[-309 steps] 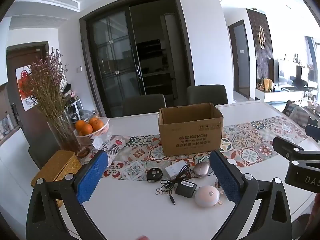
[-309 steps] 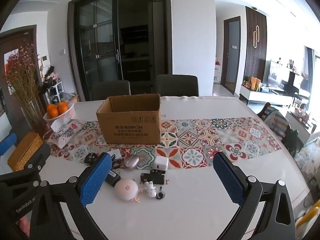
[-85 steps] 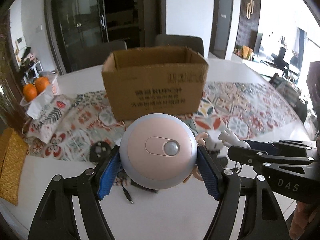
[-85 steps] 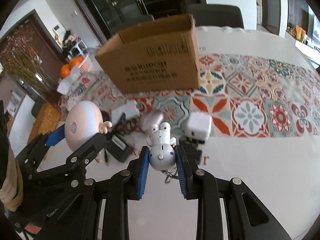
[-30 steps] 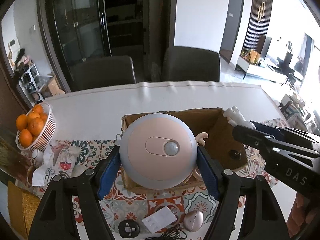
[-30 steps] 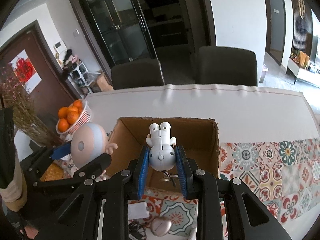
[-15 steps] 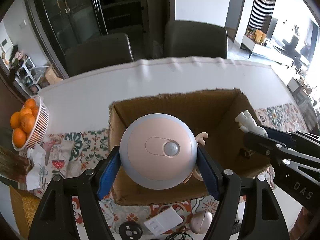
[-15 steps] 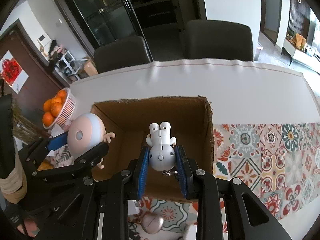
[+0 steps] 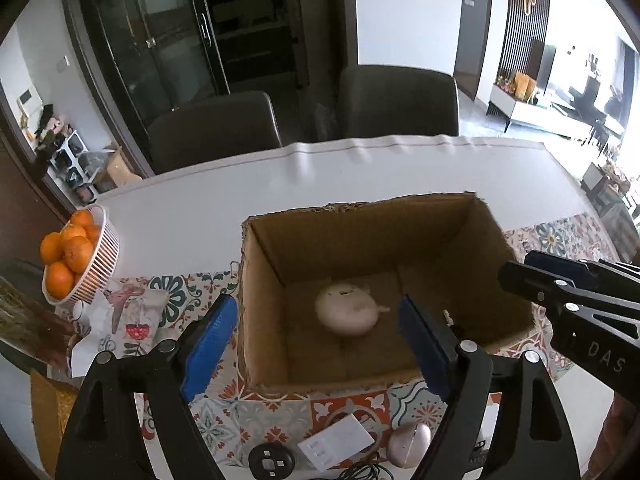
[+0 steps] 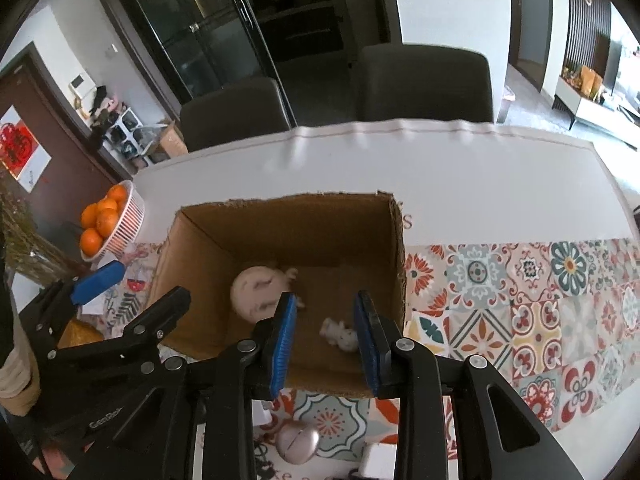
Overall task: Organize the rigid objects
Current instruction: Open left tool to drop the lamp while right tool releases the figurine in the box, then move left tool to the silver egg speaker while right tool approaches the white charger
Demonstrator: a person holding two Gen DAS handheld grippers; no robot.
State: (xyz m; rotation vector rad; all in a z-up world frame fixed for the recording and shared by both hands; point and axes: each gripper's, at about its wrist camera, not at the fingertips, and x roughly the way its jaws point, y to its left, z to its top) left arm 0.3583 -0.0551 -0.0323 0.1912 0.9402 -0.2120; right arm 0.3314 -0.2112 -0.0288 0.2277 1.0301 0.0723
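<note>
Grippers, left (image 9: 316, 344) and right (image 10: 324, 338), hang released above the box (image 10: 400, 264); the puck (image 9: 346, 314) and figurine (image 10: 340, 336) inside look light, hard, slick, best pinched across their widths.

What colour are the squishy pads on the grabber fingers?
Blue. The left gripper shows its pads best in the left wrist view, dotted and bright against the black frame.

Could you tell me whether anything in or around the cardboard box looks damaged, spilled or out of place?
Nothing stands out. The round pink toy and small white figure lie loose on the floor of the cardboard box, blurred; the box's top edge looks slightly ragged.
</note>
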